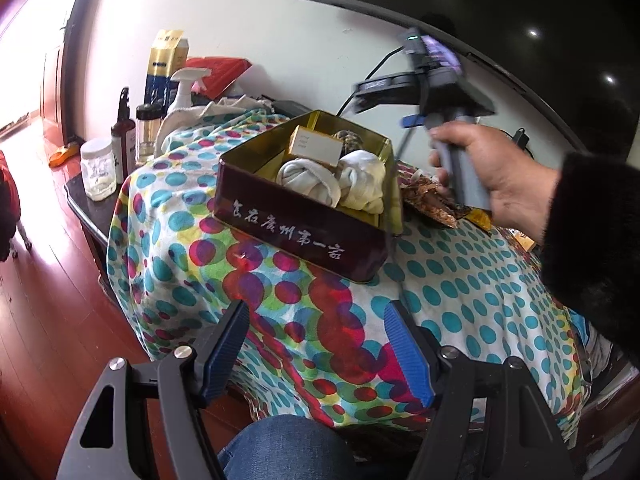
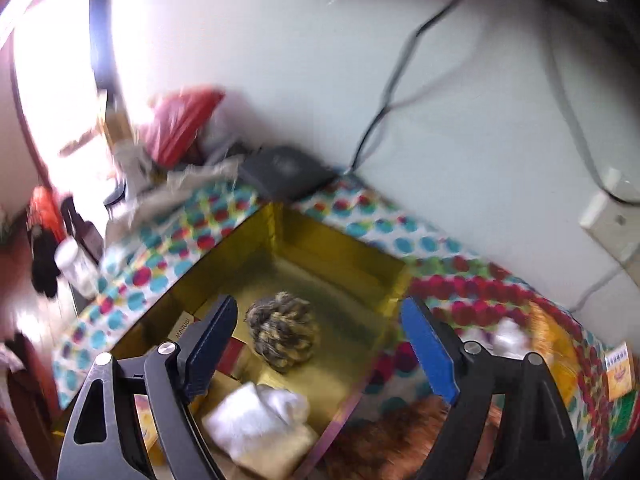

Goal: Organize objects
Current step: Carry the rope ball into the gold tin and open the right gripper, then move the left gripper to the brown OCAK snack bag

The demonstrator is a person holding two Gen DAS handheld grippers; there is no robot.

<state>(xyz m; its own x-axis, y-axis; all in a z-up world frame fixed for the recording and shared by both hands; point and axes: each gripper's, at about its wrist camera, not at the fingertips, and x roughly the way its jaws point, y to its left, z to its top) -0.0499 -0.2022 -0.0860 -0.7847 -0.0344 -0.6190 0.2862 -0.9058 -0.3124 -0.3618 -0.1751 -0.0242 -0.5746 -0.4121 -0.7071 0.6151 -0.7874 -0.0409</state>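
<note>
A dark red tin [image 1: 304, 236] with a gold inside stands on the dotted cloth [image 1: 460, 292]. In it lie knotted white cloths [image 1: 308, 180], a small gold box [image 1: 316, 146] and a mottled brown ball [image 1: 352, 138]. My left gripper [image 1: 316, 344] hangs open over the cloth in front of the tin, with nothing in it. A hand [image 1: 500, 176] holds the right gripper's handle above the tin's right side. In the right wrist view my right gripper [image 2: 320, 332] is open above the tin [image 2: 344, 256]. The mottled ball [image 2: 282, 336] rests on the tin's floor below, untouched, and a white cloth [image 2: 256, 420] lies nearer.
Bottles, a spray bottle [image 1: 184, 88] and a clear jar [image 1: 97, 168] crowd the table's far left end. A brown patterned piece [image 2: 400, 432] and a yellow packet [image 2: 620, 372] lie right of the tin. A black box [image 2: 288, 172], cables and a dark screen [image 1: 520, 20] line the wall.
</note>
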